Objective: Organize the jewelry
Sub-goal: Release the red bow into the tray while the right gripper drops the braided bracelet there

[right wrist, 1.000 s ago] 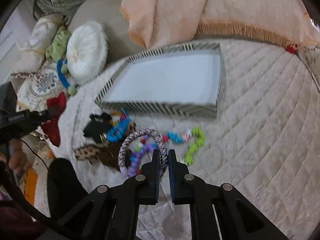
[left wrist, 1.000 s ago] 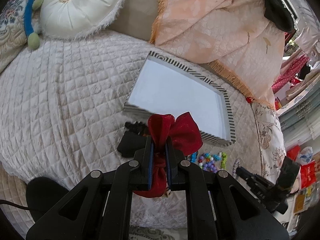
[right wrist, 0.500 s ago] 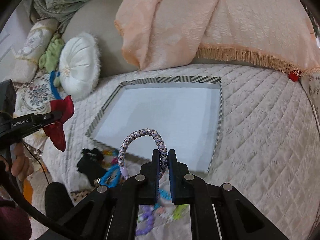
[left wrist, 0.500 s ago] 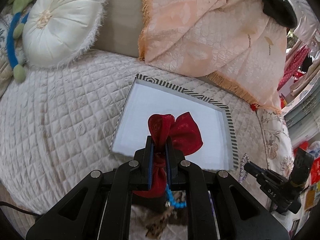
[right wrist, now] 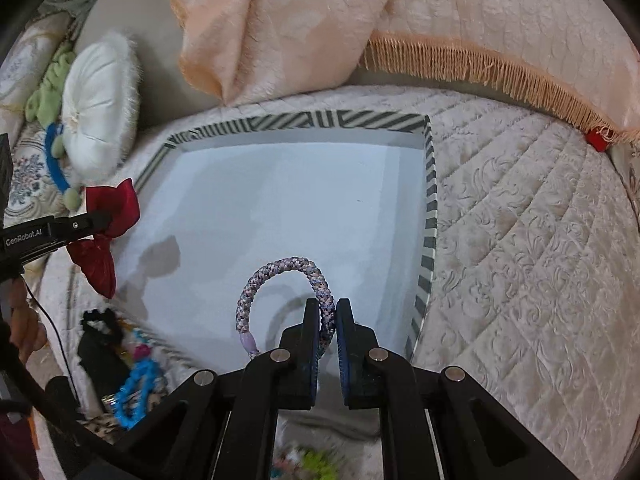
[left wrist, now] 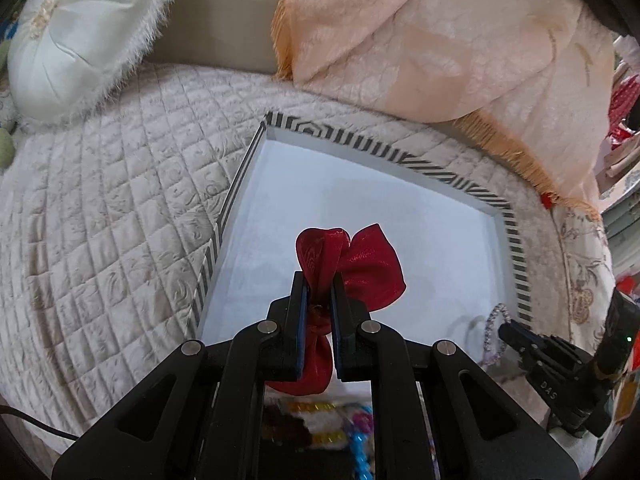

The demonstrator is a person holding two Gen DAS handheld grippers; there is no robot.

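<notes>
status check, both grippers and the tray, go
Left gripper shut on red bow, over tray. Right gripper shut on braided bracelet, also over tray. Tray floor bare, nothing blocking.

tray floor (right wrist: 280,208): bare white, open from above
tray rim (right wrist: 428,216): low striped wall all round
far side: peach throw (left wrist: 440,40) drapes just behind the rim, fringe near it
left: round white cushion (left wrist: 76,36) well apart
near edge: loose jewelry pile (right wrist: 128,376) just outside the rim
right: open quilt (right wrist: 520,260)
</notes>
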